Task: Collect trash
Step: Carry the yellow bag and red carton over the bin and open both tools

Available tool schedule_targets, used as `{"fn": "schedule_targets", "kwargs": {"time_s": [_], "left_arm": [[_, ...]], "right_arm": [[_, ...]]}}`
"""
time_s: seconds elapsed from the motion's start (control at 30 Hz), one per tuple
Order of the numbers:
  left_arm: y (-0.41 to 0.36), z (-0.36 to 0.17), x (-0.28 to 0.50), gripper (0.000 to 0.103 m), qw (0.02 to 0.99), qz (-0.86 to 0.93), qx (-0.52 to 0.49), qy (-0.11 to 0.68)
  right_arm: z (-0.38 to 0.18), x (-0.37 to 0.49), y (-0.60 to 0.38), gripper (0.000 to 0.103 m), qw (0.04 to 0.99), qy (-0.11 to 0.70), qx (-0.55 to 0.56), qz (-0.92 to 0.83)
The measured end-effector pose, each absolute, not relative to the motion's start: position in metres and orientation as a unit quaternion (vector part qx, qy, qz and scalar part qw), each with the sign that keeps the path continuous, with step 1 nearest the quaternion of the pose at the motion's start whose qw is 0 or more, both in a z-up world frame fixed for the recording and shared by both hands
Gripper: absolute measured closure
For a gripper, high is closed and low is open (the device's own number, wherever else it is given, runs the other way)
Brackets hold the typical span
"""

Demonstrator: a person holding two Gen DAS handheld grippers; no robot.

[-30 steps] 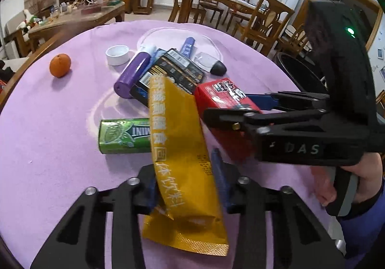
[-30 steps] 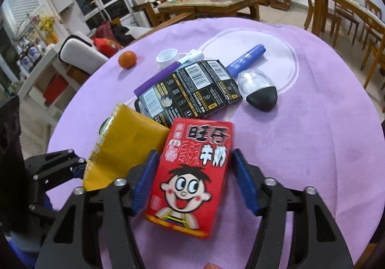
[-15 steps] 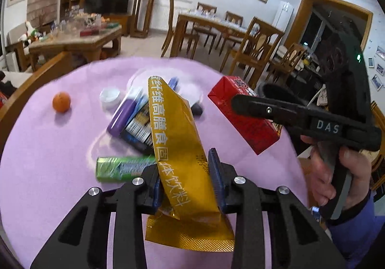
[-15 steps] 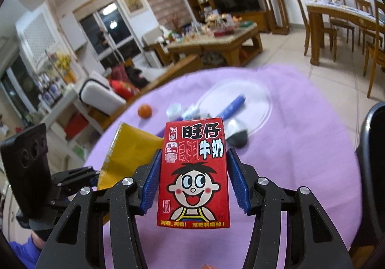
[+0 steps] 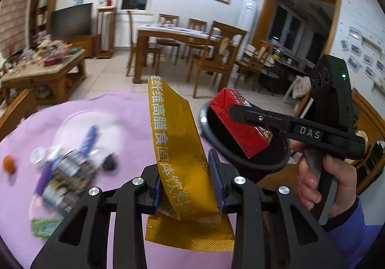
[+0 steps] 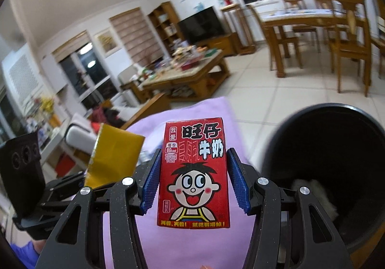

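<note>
On the far left of the left wrist view, the purple surface (image 5: pixel 101 110) is carrying the leftovers: a small orange fruit (image 5: pixel 9 164), a white cap (image 5: pixel 38 155), a purple tube (image 5: pixel 43 178), a dark printed box (image 5: pixel 65 182), a blue pen (image 5: pixel 89 135), a black-and-clear oval item (image 5: pixel 108 162) and a green pack (image 5: pixel 45 227) near the lower edge. All of these are blurring, so finer detail cannot be told.

Moving toward the middle, the left gripper (image 5: pixel 186 183) is pinching a long gold packet (image 5: pixel 175 146) between its blue-padded fingers (image 5: pixel 215 181), which are sitting narrow against the packet's sides. The packet is standing up out of the fingers and hanging clear of the surface, its crimped end drooping below them.

Further right, a hand (image 5: pixel 329 180) in a blue sleeve is gripping the right gripper (image 6: pixel 192 180). Its fingers (image 6: pixel 237 181) are clamping a red milk carton (image 6: pixel 193 172) at about mid width, pads pressing both narrow sides, cartoon face toward the camera. The carton is hovering over the near rim of a black bin (image 6: pixel 336 148) that is standing just off the surface's right edge, with something pale lying inside it.
</note>
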State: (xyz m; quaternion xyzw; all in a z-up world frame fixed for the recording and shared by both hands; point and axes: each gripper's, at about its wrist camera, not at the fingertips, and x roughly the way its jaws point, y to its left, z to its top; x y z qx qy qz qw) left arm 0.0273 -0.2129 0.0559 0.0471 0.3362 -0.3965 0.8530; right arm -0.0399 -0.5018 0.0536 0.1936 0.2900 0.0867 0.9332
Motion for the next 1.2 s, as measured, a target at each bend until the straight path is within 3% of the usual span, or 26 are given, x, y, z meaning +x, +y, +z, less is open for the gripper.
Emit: {"fn": "schedule_targets", "kwargs": {"time_s": [0.53,1.07,1.2], "left_arm": [[-0.353,0.009,0.042,0.069,0.789,-0.477,0.081,0.379],[-0.395,-0.029,0.06,0.067,0.778,-0.466,0.118,0.403],[-0.395,-0.026,0.051,0.063,0.78,-0.466,0.128,0.399]], "right_arm": [[-0.011,-0.08,-0.66,0.05,0.917,0.278,0.285,-0.023],[-0.052,-0.068,-0.688,0.049,0.91,0.282,0.301,-0.045],[-0.046,-0.079,-0.665,0.029,0.912,0.275,0.301,-0.036]]}}
